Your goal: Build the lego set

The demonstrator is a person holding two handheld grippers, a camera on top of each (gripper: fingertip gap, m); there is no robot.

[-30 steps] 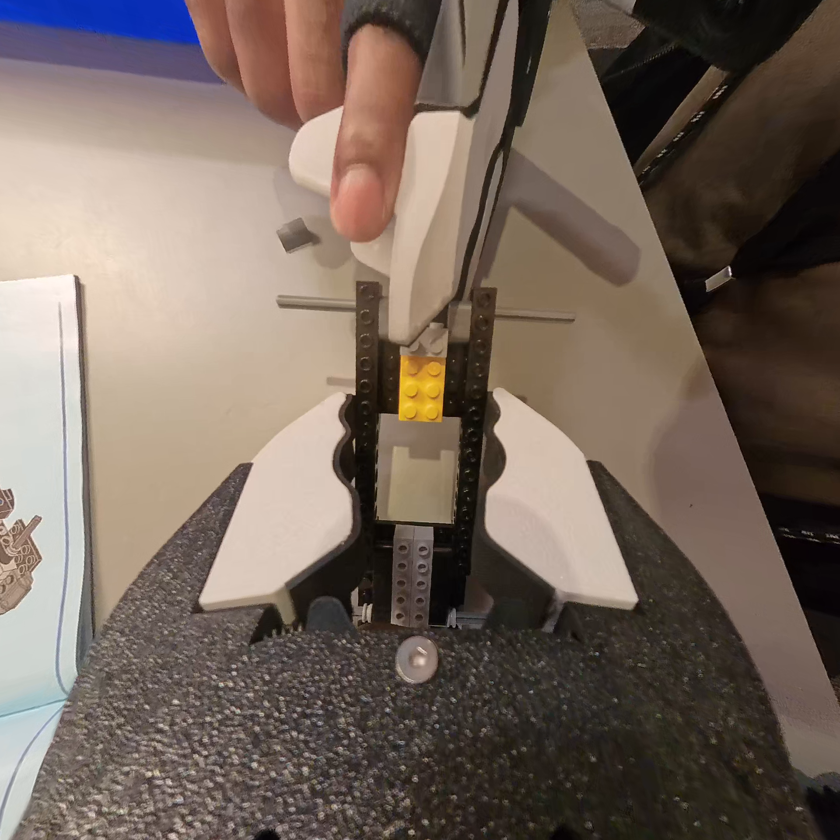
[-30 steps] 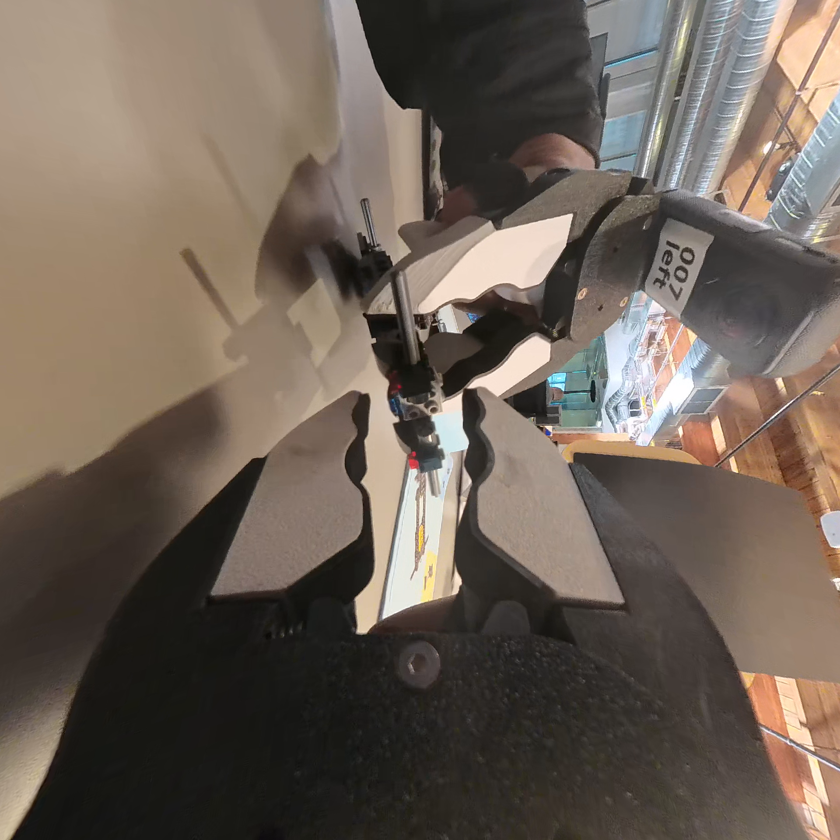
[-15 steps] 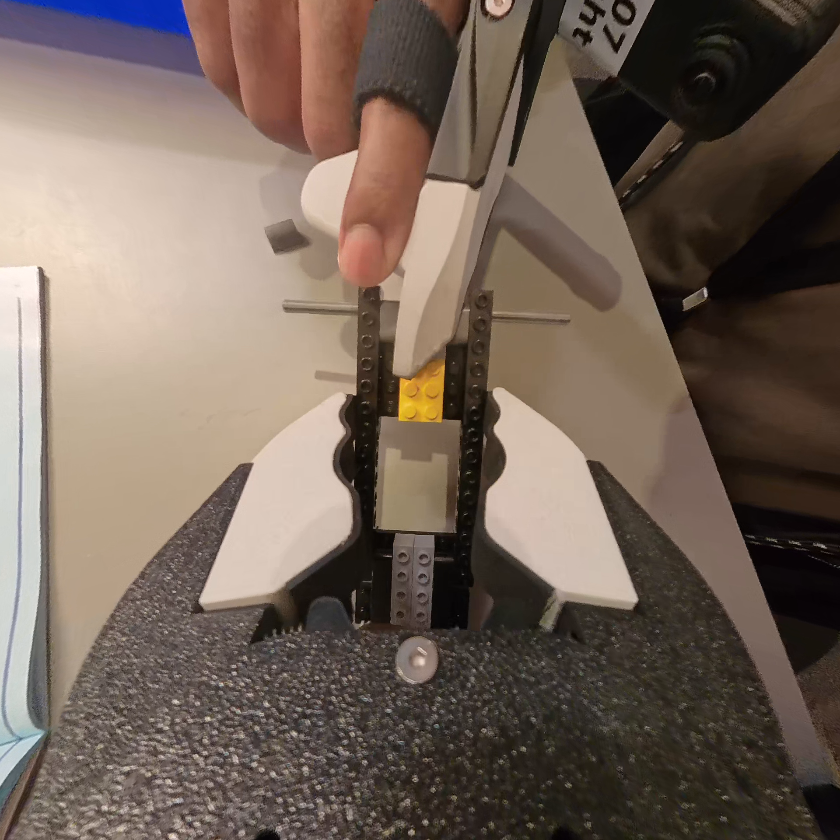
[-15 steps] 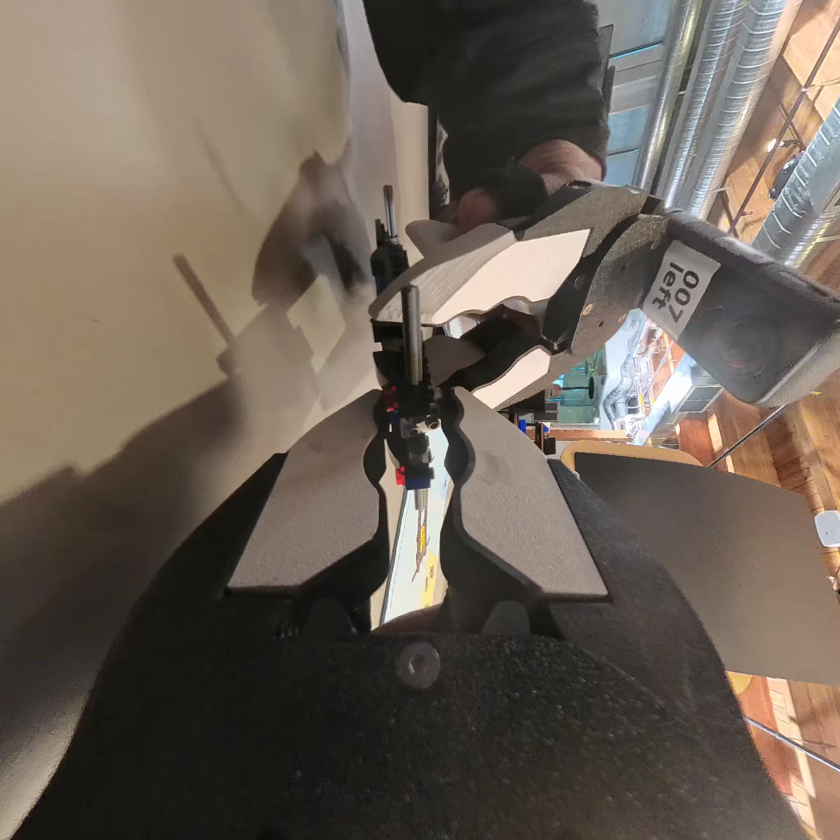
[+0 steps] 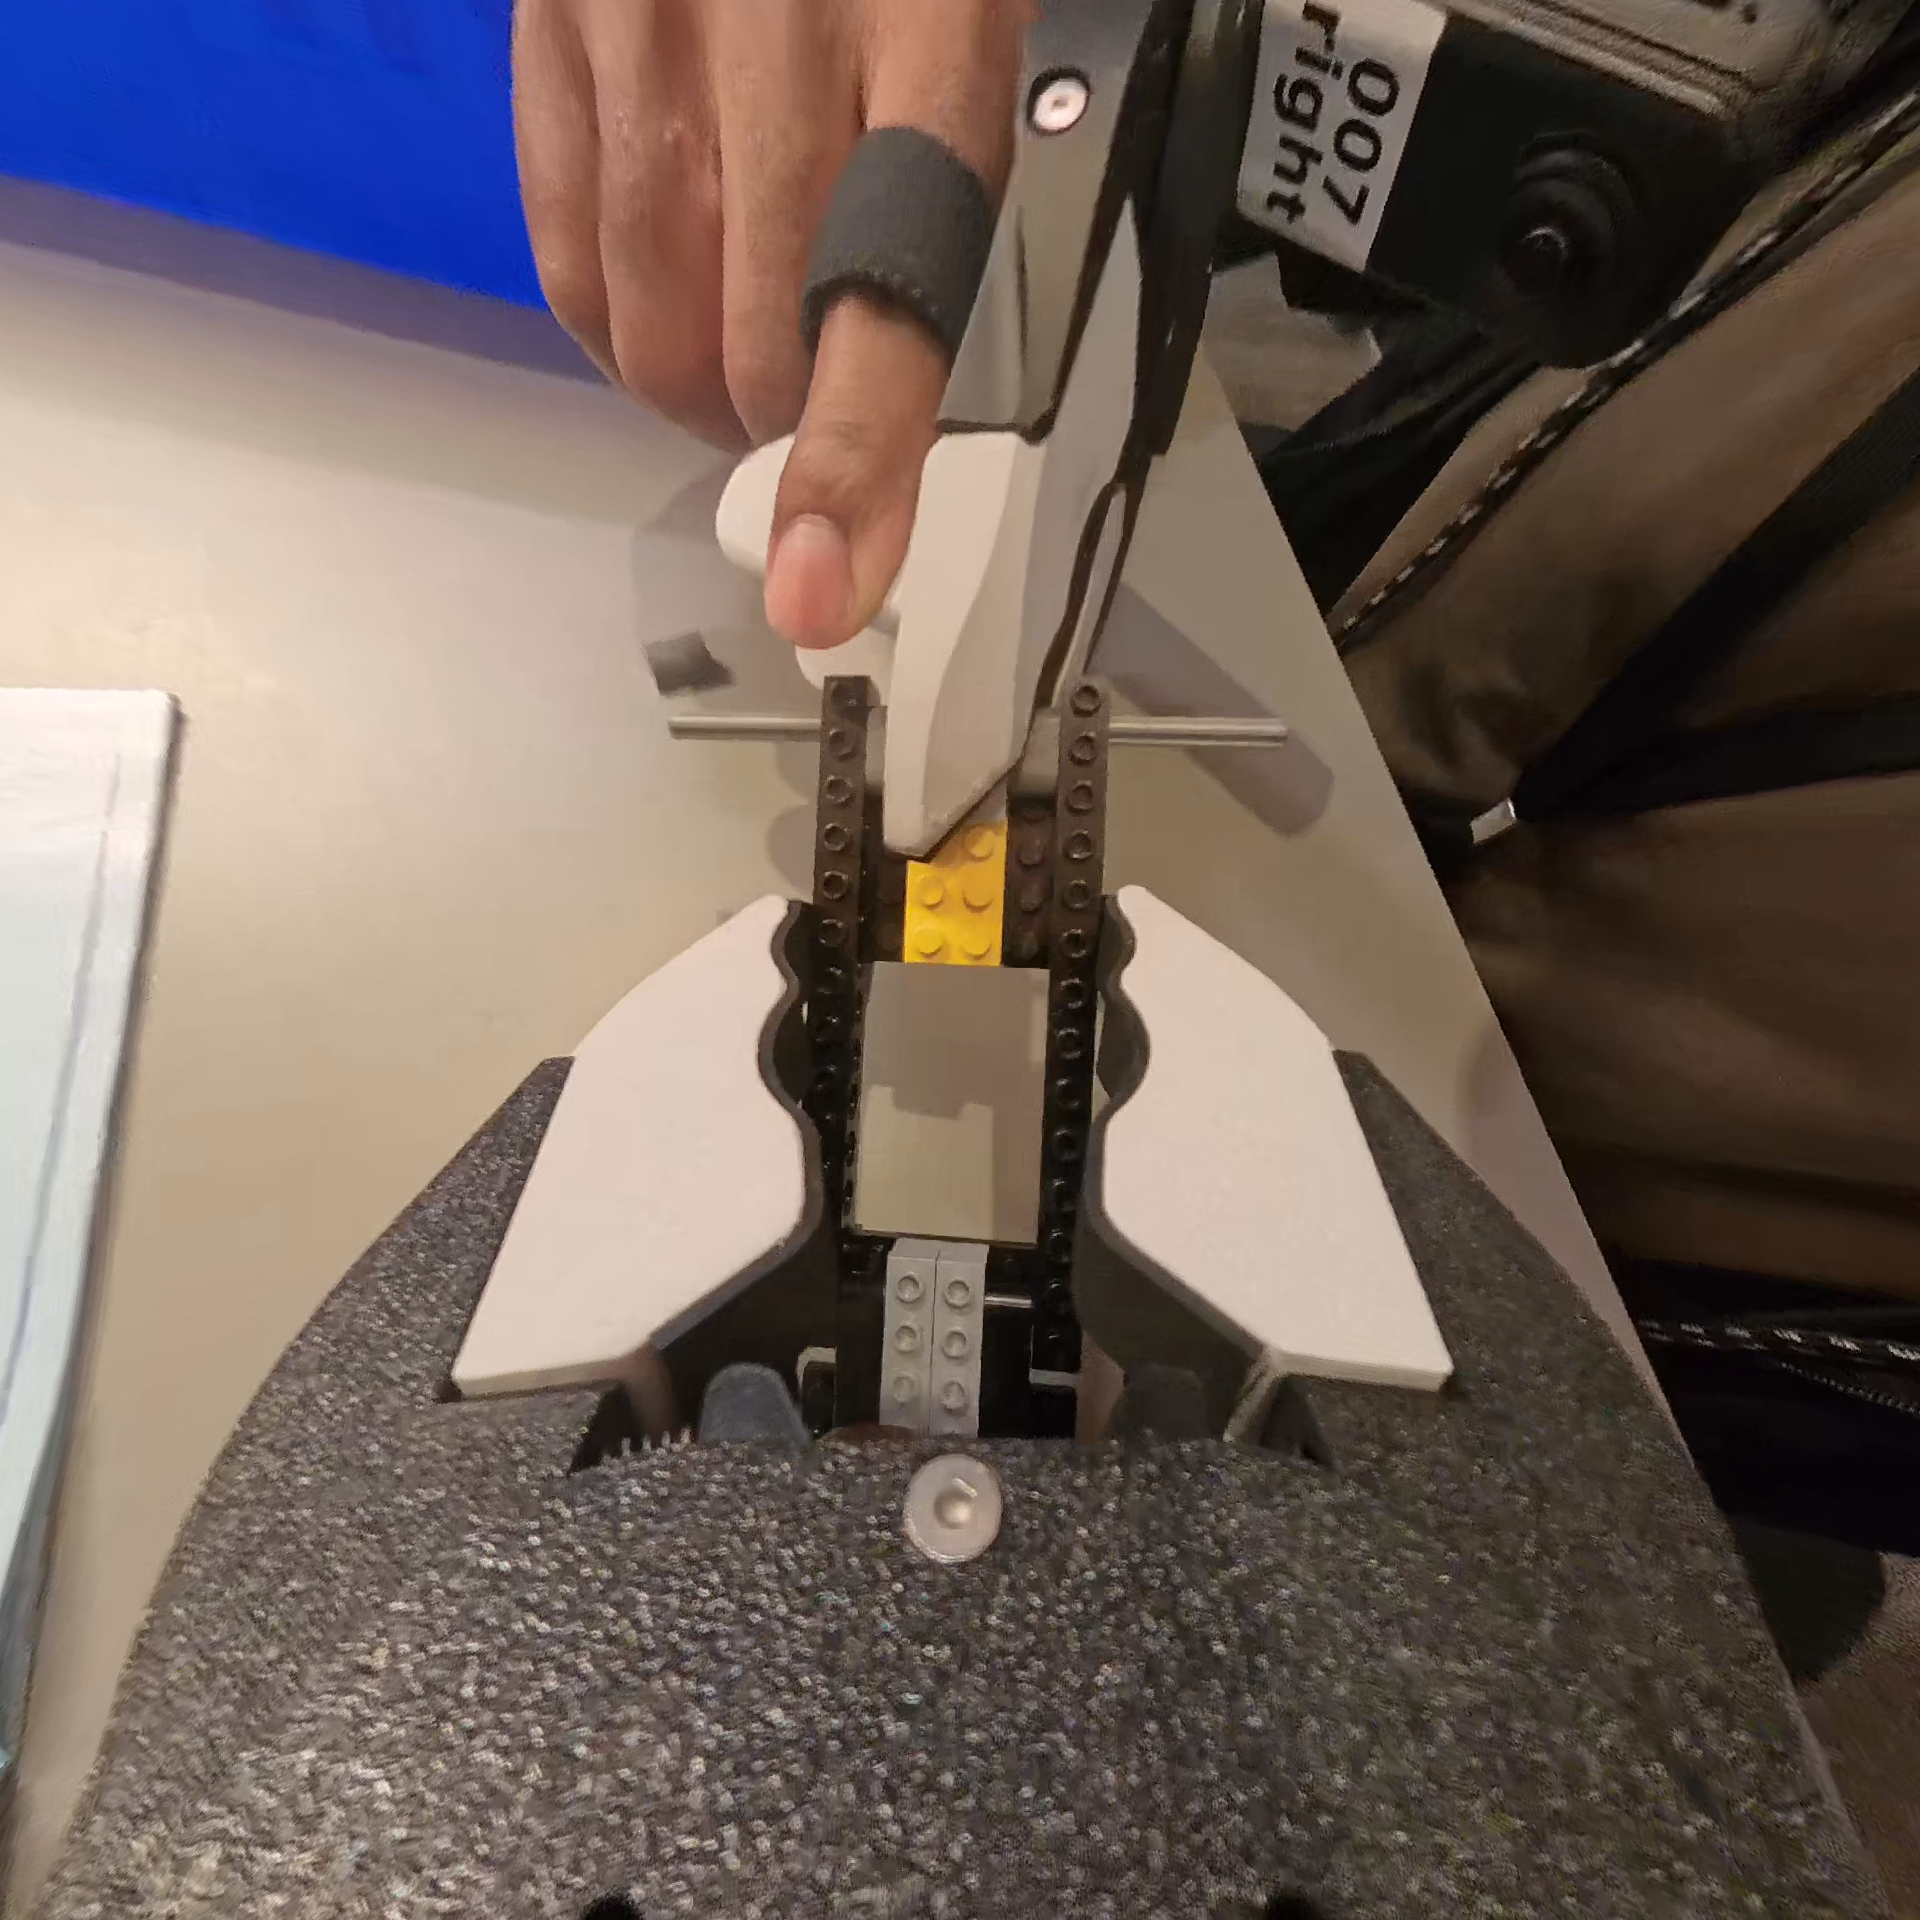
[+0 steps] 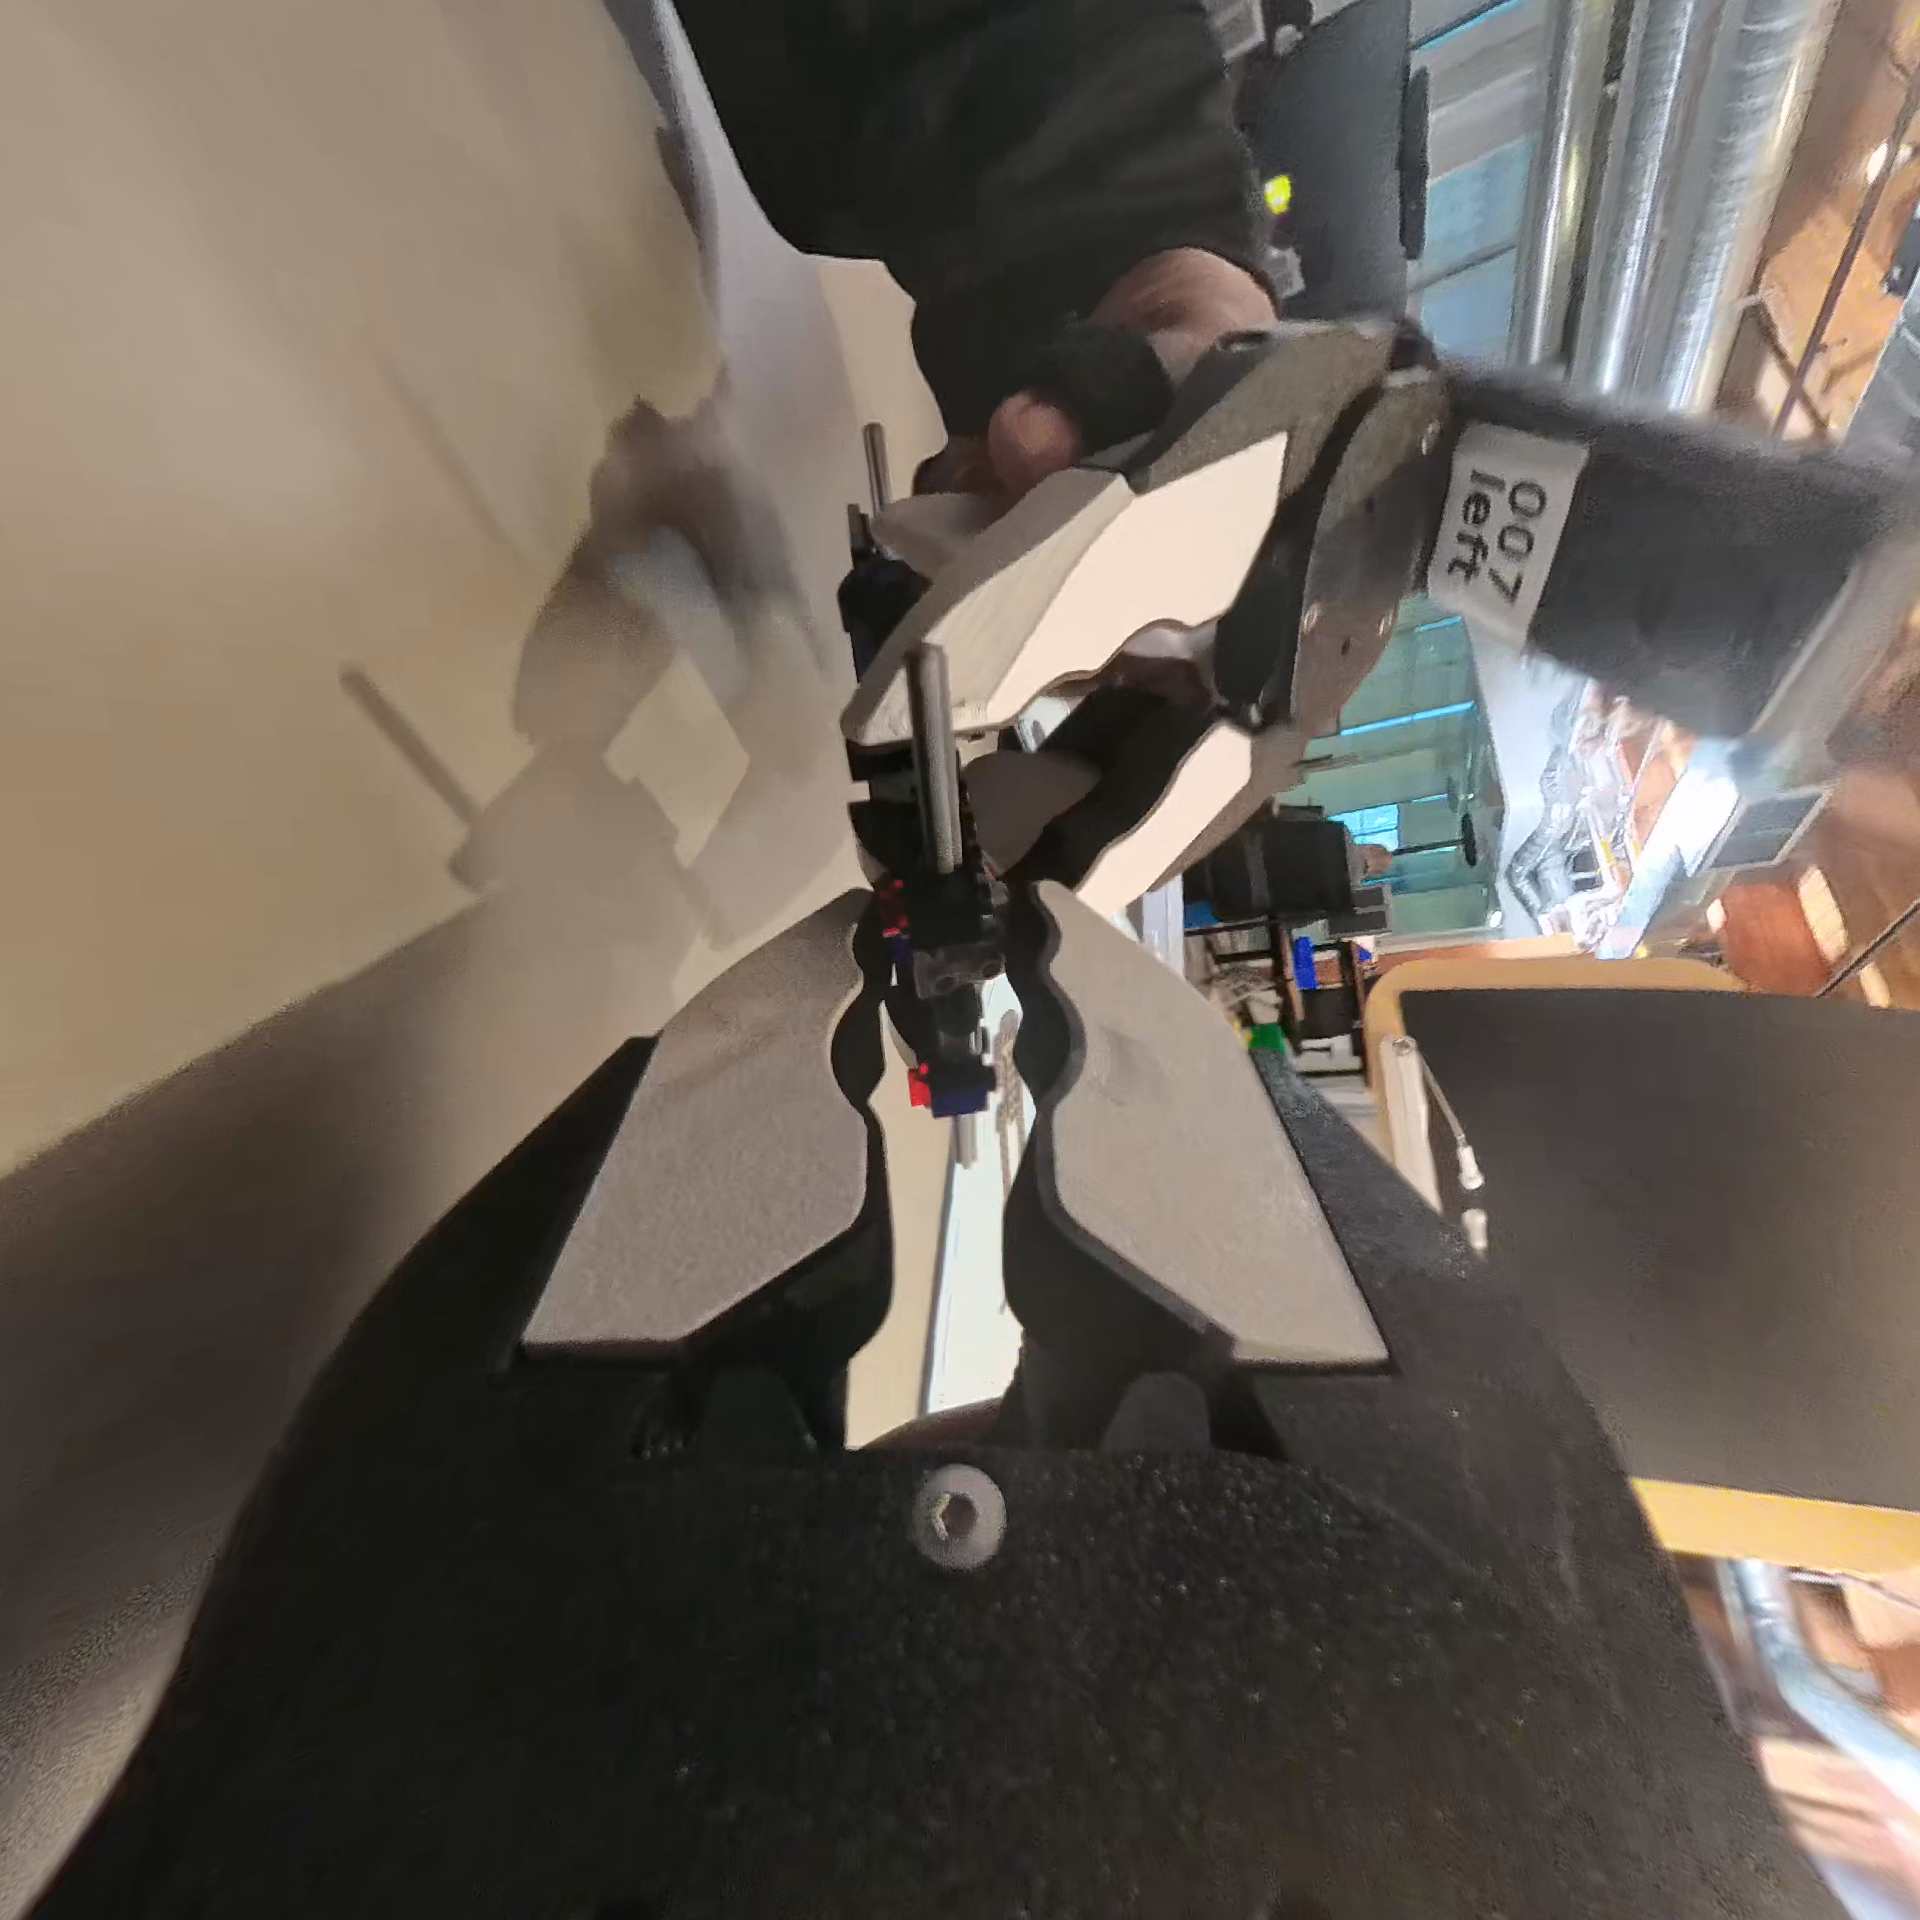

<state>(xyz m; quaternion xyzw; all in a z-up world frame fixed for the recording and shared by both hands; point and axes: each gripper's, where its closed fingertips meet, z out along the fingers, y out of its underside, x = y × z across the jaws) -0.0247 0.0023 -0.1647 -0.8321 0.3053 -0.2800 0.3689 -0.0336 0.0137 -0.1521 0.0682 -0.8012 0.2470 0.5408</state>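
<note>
The left gripper [image 5: 956,987] is clamped across a brick frame [image 5: 1075,935] of two black studded beams, its white fingers [image 5: 665,1143] pressing on the beams' outer sides, with a yellow plate [image 5: 951,904] and a grey panel [image 5: 945,1101] lying between them just ahead of its palm. The right gripper [image 6: 940,935] comes in from the frame's far end and, seen from its own camera, is closed on a small dark cluster of bricks [image 6: 951,961] at that end, both fingertips against it. A thin grey axle [image 5: 1184,730] runs crosswise through the far ends of the beams and sticks out on both sides. Likely trouble: the two grippers pull or twist against each other, so the beams could spring off their studs, the axle could slide out, or the cluster could snap free; blur in both views suggests motion, which adds to that. A person's hand [image 5: 748,239] sits just above the right gripper. Room is tight: the surface [image 5: 312,623] edge runs close on the left gripper's right side, a booklet [image 5: 73,1039] lies to its left, and a loose grey piece [image 5: 681,665] lies ahead.
</note>
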